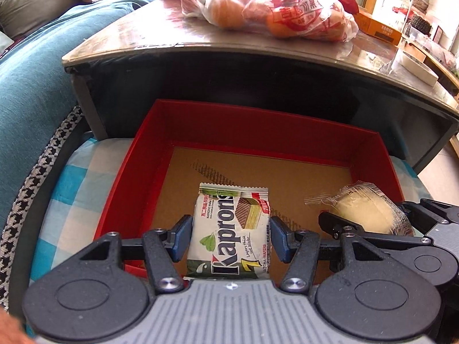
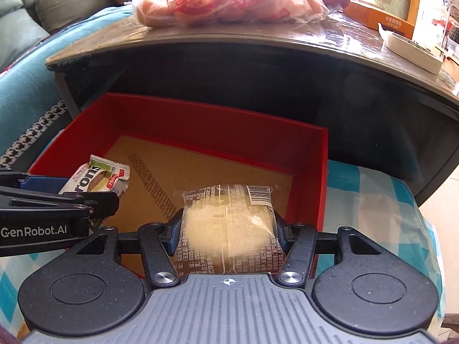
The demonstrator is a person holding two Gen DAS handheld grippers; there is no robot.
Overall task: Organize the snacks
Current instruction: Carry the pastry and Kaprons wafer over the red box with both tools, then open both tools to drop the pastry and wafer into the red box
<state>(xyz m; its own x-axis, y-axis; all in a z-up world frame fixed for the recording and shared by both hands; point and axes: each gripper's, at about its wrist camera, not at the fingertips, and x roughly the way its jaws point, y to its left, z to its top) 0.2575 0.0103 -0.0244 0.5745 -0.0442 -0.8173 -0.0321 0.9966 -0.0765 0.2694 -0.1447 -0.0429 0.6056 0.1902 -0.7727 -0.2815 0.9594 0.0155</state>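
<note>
Over the red cardboard box (image 1: 275, 132), bare brown floor inside, left tongs (image 1: 231, 239) clamp a glossy Kaprons wafer packet (image 1: 229, 229); right tongs (image 2: 228, 236) clamp a clear-wrapped pale bun (image 2: 226, 229).

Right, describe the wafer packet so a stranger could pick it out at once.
Find the red box with the brown cardboard floor, standing in front of the dark table. Two wrapped snacks hang over it, each pinched in a claw. The wafer packet is in the left claw: flat, white and green, printed "Kaprons" with a layered wafer picture, unlike the clear-wrapped pale bun beside it.
</note>
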